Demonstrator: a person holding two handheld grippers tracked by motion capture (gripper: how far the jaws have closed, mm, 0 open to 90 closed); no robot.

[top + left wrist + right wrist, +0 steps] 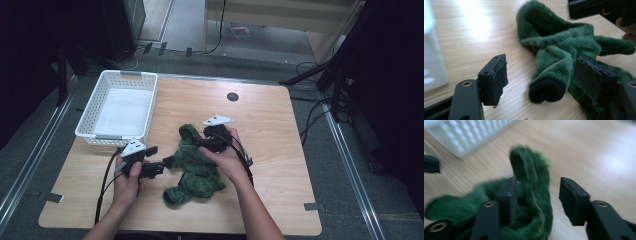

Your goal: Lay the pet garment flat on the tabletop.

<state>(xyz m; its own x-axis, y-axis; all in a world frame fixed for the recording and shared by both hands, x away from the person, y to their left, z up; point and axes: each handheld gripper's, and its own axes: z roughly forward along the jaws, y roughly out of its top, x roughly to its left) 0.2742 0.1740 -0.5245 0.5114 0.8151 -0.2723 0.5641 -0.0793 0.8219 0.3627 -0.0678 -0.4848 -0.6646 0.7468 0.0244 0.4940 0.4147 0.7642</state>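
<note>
Green plush fabric, a fuzzy garment (192,167), lies crumpled on the wooden counter (270,150) between the two hands. The left hand-held gripper (161,165) sits at the garment's left edge, held low over the wood. In the left gripper view its jaws stand spread: one pad hangs over bare wood, the other lies against the pile, and a rolled green end with a black cuff (546,91) lies in the gap, nearer that far pad. Nothing is pinched there; the fabric is loose between the pads.

The right hand-held gripper (212,140) is over the garment's upper part, the person's right hand wrapped around its body and the grey three-cornered plate on top. In the right gripper view, which is blurred, its jaws are partly spread. A raised fold of the green fabric (531,185) stands between them, close against the left-hand pad, while the right-hand pad stands apart from it over bare wood. Whether that left-hand pad actually touches the pile I cannot tell through the blur.

Beyond the left hand-held gripper, farther up the counter, a white plastic basket (95,112) with a perforated wall stands at the counter's corner, well apart from the garment.
</note>
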